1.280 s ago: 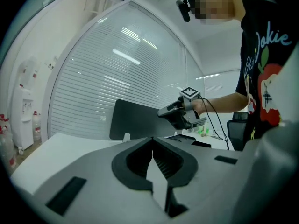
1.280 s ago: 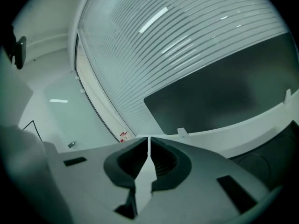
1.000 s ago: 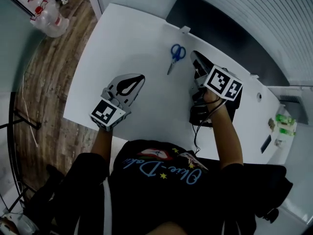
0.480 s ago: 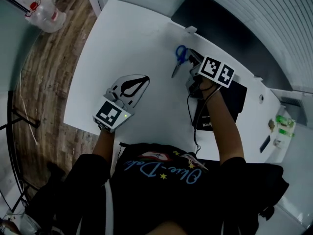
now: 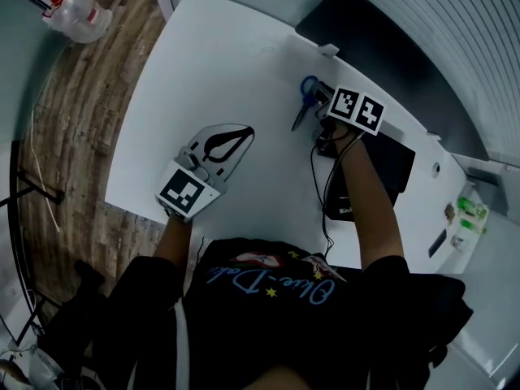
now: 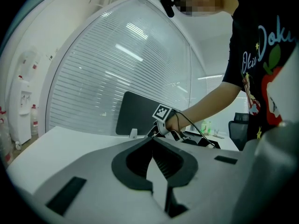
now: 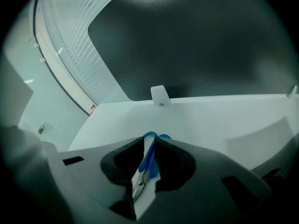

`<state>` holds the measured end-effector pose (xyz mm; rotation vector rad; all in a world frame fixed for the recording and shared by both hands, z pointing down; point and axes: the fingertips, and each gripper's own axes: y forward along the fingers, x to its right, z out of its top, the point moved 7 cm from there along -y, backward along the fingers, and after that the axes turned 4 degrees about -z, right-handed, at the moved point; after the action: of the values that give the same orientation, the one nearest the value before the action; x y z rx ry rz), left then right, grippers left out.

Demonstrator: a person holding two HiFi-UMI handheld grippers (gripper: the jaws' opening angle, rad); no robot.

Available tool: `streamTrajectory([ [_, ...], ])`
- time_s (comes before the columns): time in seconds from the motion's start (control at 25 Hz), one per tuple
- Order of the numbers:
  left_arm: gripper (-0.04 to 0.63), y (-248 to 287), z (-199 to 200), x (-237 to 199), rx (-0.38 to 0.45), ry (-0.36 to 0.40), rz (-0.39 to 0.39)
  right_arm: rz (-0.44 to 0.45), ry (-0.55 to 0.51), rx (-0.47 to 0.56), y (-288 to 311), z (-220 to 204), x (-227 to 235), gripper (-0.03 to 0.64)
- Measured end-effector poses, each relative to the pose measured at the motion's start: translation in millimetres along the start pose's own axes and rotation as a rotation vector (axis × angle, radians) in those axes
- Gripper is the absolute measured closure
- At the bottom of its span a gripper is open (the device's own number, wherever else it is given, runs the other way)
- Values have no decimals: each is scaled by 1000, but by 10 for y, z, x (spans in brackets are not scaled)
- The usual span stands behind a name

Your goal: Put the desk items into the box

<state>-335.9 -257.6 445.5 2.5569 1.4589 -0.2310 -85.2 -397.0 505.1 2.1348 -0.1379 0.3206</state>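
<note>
My left tool (image 5: 233, 139) is shut and empty over the surface (image 5: 203, 63), scissors (image 5: 302, 108) flat on it between the right tool's (image 5: 323, 102) jaws, which have just been opening and aren't pinching yet; they look light, stiff and slick, so I'd grab across the handles near the pivot.

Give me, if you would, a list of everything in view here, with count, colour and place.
Desk: one, white, middle of the head view.
Scissors: one pair, blue handles, lying on the desk.
Box: one, black, on the desk beside the right arm.
Panel: one, black, behind the desk's far edge.
Bottles: count unclear, clear with red, on the wooden floor.
T-shirt: one, black, printed, on the person.
Left gripper: grey, shut, empty, over the desk.
Right gripper: grey, jaws just opening, scissors between them, not pressed.
</note>
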Motion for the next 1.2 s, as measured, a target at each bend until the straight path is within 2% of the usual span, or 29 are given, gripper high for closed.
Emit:
streamTrajectory([
  [0.76, 586, -28, 0, 30, 19, -31, -24, -116, -138, -76, 190, 7, -21, 463],
  [0.96, 586, -53, -19, 20, 32, -55, -16, -186, -236, -119, 234, 15, -30, 479],
  [1.08, 586, -62, -40, 16, 48, -91, -13, -179, -287, -139, 241, 27, -50, 483],
  [1.2, 586, -53, -52, 20, 45, -95, -17, -164, -342, -144, 246, 18, -80, 523],
])
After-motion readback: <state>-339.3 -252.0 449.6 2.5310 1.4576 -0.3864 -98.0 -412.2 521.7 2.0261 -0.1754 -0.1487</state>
